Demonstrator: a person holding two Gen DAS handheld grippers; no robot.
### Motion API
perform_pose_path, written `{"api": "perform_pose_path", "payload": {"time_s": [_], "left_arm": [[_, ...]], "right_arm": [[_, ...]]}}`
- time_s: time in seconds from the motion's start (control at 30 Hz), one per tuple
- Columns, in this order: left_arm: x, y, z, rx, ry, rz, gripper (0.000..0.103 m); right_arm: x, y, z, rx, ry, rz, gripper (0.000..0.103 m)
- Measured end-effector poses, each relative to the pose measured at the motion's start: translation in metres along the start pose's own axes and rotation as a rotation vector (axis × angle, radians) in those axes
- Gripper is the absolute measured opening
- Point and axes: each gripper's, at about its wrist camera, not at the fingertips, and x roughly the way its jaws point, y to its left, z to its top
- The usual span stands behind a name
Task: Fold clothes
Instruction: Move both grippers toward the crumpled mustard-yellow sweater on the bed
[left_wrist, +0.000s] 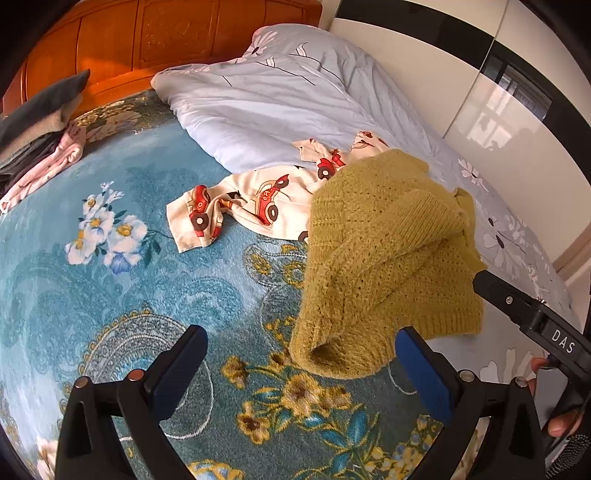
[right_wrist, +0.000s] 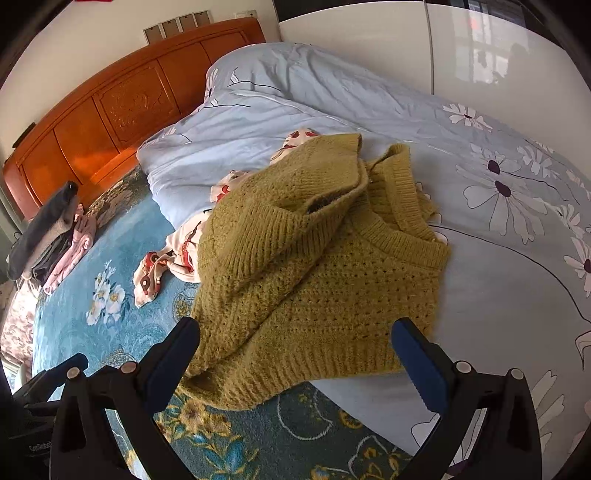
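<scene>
Both wrist cameras hover low above the bed, facing the carved orange wooden headboard (left_wrist: 110, 40) at upper left. Each frames the crumpled mustard-yellow knit sweater (right_wrist: 317, 266) close; the right view sits nearer.

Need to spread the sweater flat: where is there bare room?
Free: teal blanket between the mustard sweater and the folded pile. Crowded: sweater overlaps the car-print garment and grey duvet.

Left gripper (left_wrist: 301, 363), right gripper (right_wrist: 295, 354): black frames, blue finger pads (left_wrist: 424, 373), silver pivot screws; "DAS" lettering; bare-skinned hand (left_wrist: 554, 406).
</scene>
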Motion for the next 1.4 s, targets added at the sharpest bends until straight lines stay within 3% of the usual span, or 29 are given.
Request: {"api": "perform_pose_path", "payload": {"time_s": [0.47, 1.4], "left_arm": [[-0.009, -0.007, -0.013, 0.030, -0.029, -0.015, 0.103], [0.000, -0.008, -0.012, 0.019, 0.012, -0.012, 0.103]], "right_arm": [[-0.004, 0.004, 0.001, 0.020, -0.027, 0.025, 0.103], [-0.002, 0.014, 0.002, -0.037, -0.017, 0.028, 0.103]]}}
